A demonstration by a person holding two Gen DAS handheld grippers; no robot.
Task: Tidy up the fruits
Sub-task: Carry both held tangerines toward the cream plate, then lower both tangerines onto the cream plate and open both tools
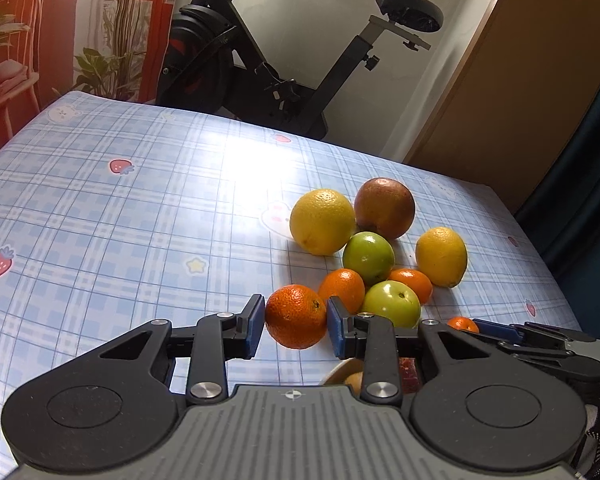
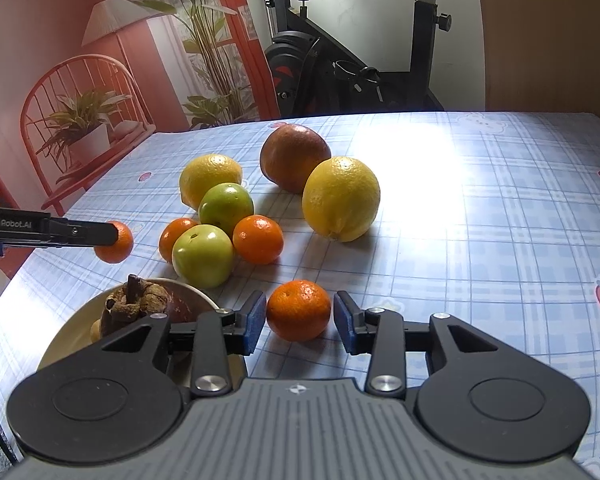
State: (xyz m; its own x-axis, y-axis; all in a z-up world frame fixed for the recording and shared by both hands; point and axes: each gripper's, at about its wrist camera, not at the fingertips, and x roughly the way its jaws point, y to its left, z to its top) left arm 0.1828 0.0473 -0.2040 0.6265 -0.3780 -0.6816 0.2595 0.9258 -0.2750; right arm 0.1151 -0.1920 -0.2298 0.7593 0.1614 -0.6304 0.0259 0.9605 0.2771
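Note:
My left gripper [image 1: 296,326] is shut on a tangerine [image 1: 296,316] and holds it above the table; the same tangerine [image 2: 116,242] shows in the right wrist view in the left fingers [image 2: 88,234]. My right gripper [image 2: 300,322] is open around another tangerine [image 2: 299,310] that rests on the tablecloth, with a gap on each side. A pile of fruit lies beyond: two lemons [image 2: 341,199] [image 2: 210,176], two green apples [image 2: 203,256] [image 2: 226,206], two tangerines [image 2: 258,239] [image 2: 176,236] and a reddish fruit [image 2: 294,157].
A cream bowl [image 2: 72,332] at the near left holds a mangosteen [image 2: 140,304] and a small yellow fruit. The blue checked tablecloth [image 2: 480,240] covers the table. An exercise bike [image 2: 340,68] stands behind the far edge.

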